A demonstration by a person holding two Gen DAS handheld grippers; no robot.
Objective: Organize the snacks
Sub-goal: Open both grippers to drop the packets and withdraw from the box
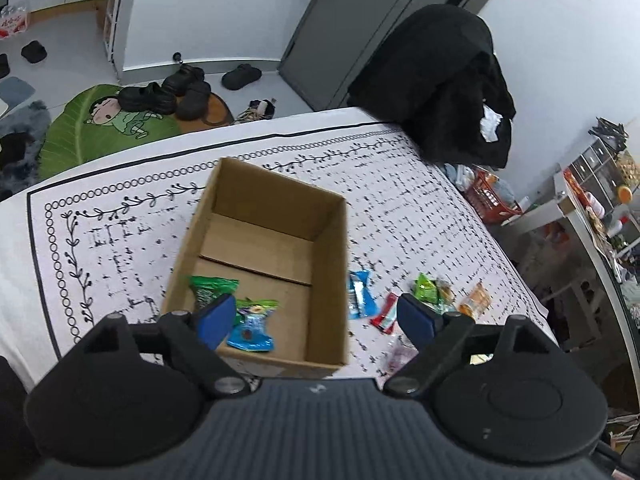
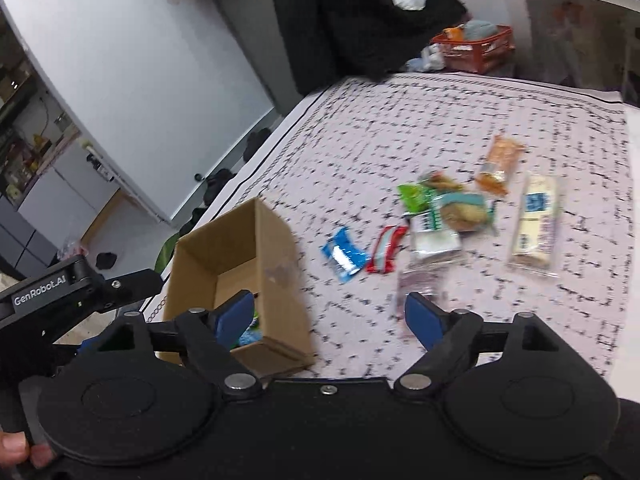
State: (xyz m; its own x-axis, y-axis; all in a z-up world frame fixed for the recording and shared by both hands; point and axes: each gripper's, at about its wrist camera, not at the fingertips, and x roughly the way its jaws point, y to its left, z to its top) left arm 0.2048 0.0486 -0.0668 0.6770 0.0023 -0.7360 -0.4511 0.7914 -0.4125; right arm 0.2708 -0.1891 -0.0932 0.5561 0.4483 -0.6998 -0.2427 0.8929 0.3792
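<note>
Left wrist view: the left blue finger pad (image 1: 218, 318) covers the lower part of a green packet (image 1: 212, 286) and one edge of a blue-green packet (image 1: 254, 326) inside the cardboard box (image 1: 324, 280). The right pad (image 1: 416, 320) hides one end of a red packet (image 1: 385, 314); a pale purple packet (image 1: 398, 354) at 5 o'clock is blurred and partly behind the linkage.

Right wrist view: motion blur makes all wrapper print illegible. The box (image 2: 276, 280) shows its contents only as a blue-green scrap (image 2: 250, 334) behind the left pad (image 2: 234, 316). The other gripper (image 2: 60, 296), at 9 o'clock, is cut off by the frame edge. At 7 o'clock only fingertips (image 2: 16, 450) show.
</note>
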